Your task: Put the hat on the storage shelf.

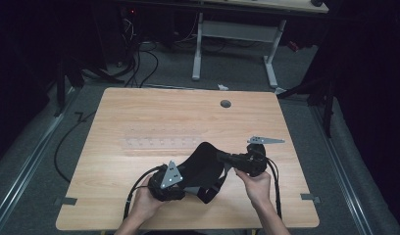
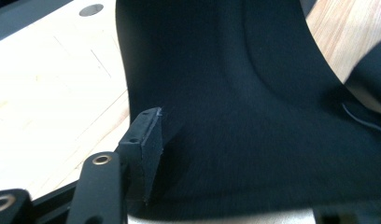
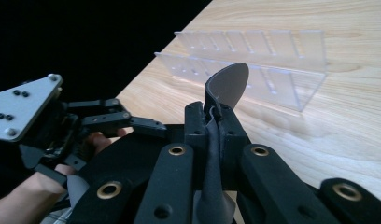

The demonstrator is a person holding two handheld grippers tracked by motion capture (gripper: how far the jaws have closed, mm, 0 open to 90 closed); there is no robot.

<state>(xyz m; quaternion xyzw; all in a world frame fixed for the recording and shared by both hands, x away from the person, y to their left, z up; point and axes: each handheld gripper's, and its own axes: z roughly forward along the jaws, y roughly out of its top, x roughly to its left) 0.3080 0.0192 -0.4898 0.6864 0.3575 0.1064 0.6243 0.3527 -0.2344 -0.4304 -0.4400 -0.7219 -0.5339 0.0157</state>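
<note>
A black fabric piece with straps (image 1: 204, 166) lies on the wooden table (image 1: 139, 112) near its front edge, between my two grippers. My right gripper (image 1: 221, 157) comes in from the right and is shut on one edge of the fabric; a grey-backed flap (image 3: 228, 84) sticks up past its jaw tips (image 3: 215, 114). My left gripper (image 1: 187, 180) reaches under the fabric from the left. Its left finger (image 2: 146, 140) stands free beside the cloth (image 2: 254, 116). The cloth drapes over the other jaw and hides it. The jaws stand apart.
A clear plastic rack with several slots (image 1: 159, 143) lies flat across the table's middle, just beyond the fabric (image 3: 254, 60). A grey cable hole (image 1: 225, 104) sits near the far edge. White desk legs and cables are on the floor behind.
</note>
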